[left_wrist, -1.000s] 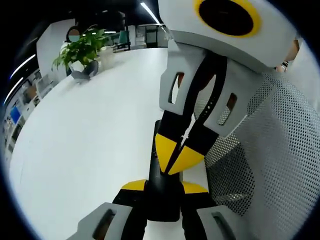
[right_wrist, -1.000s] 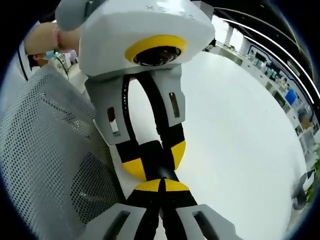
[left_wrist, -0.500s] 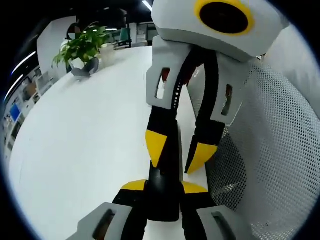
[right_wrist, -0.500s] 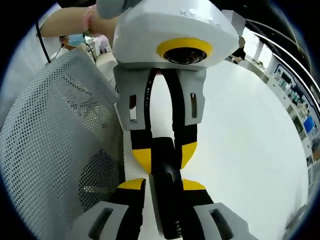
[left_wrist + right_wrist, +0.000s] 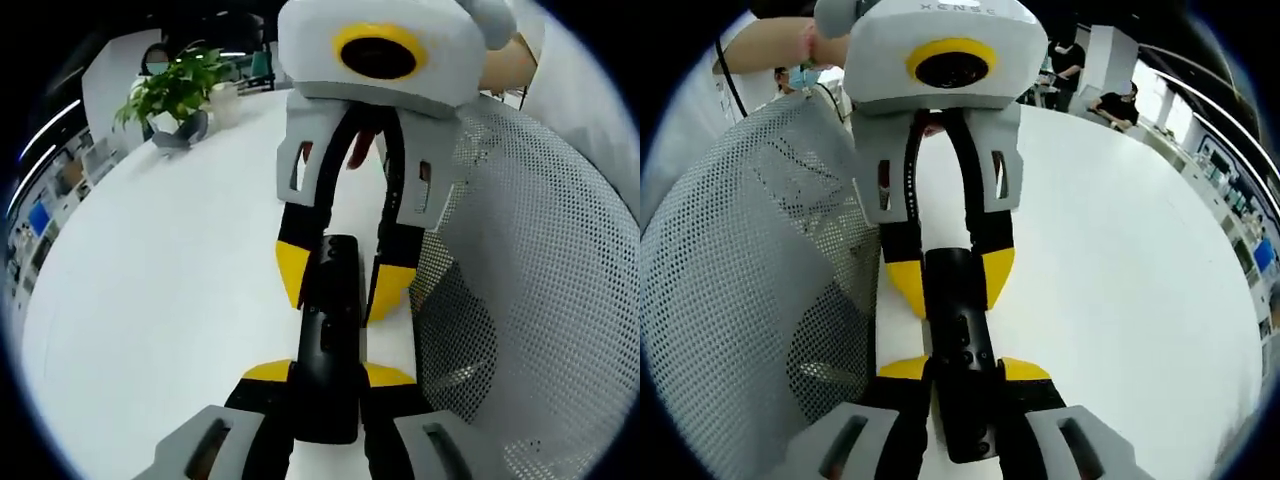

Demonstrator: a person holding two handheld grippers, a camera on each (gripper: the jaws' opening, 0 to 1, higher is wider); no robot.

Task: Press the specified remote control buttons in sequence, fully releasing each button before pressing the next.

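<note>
A black remote control (image 5: 328, 330) is held lengthwise above the edge of a white table (image 5: 150, 260). My left gripper (image 5: 328, 375) is shut on its near end. Facing it from above, my right gripper (image 5: 340, 285) has its yellow-tipped jaws against both sides of the far end. In the right gripper view the same remote control (image 5: 960, 320) shows small buttons along its top. There my right gripper (image 5: 963, 370) clamps one end and my left gripper (image 5: 950, 275) clamps the other.
A grey mesh chair back (image 5: 540, 300) stands close beside the grippers, also seen as mesh chair back (image 5: 740, 280). A potted plant (image 5: 170, 95) sits at the table's far end. A person's arm (image 5: 770, 45) reaches in. The white table (image 5: 1120, 260) spreads wide.
My right gripper, shut with its tips on the remote a second ago, has opened and slid down around the remote's far end. The left gripper has kept its hold.
</note>
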